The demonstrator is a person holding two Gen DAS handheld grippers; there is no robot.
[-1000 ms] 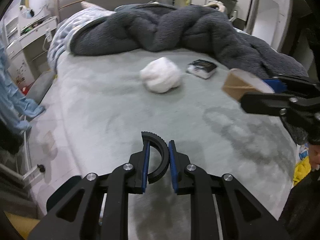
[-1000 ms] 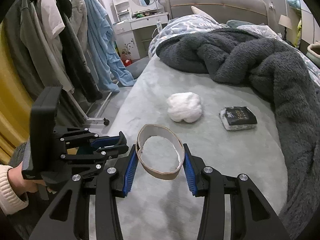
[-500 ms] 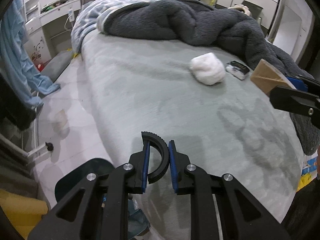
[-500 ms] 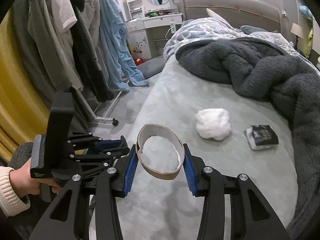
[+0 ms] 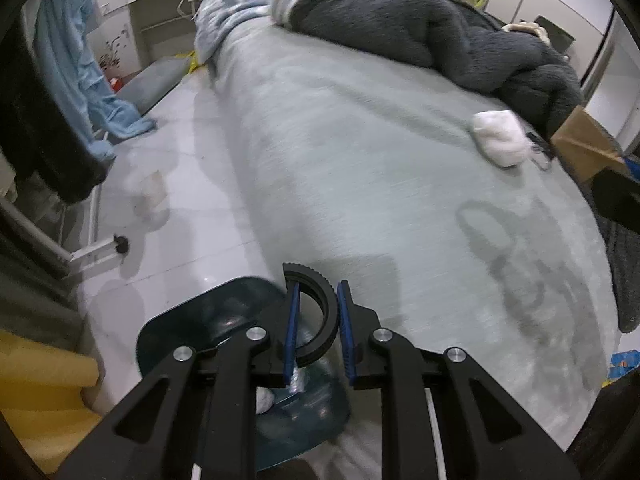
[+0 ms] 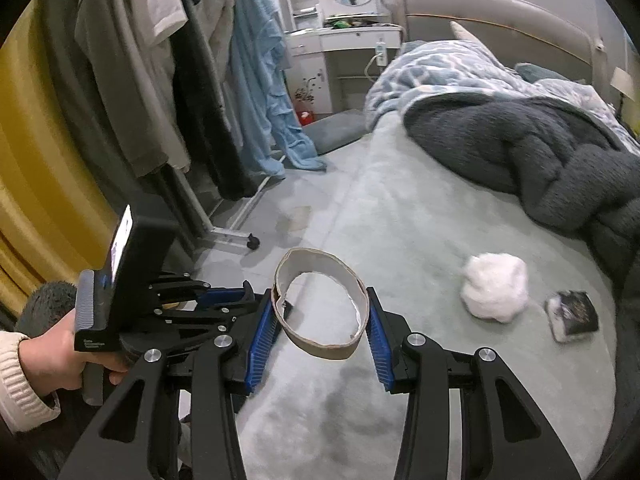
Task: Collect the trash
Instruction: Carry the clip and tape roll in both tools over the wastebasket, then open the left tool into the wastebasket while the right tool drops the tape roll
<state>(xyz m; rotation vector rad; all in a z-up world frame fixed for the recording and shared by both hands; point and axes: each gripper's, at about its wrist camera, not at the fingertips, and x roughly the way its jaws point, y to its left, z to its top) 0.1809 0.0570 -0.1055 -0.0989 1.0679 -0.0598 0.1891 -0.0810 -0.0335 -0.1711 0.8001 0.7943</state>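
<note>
over the past second the dark bin has slid into the lower left of the left wrist view, under the left gripper clamped on a black half-ring; the right gripper is clamped on a cardboard tape ring, so drop-off looks near; a white wad and a dark packet lie on the bed.

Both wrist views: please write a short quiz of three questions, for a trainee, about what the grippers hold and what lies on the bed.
1. True or false: the right gripper is shut on a cardboard ring.
2. What does the left gripper hold: A) white wad, B) black ridged half-ring, C) nothing?
3. Which two loose items lie on the bed sheet?

Key:
1. True.
2. B, the black ridged half-ring, above the dark green bin.
3. The white wad and the small dark packet.
</note>
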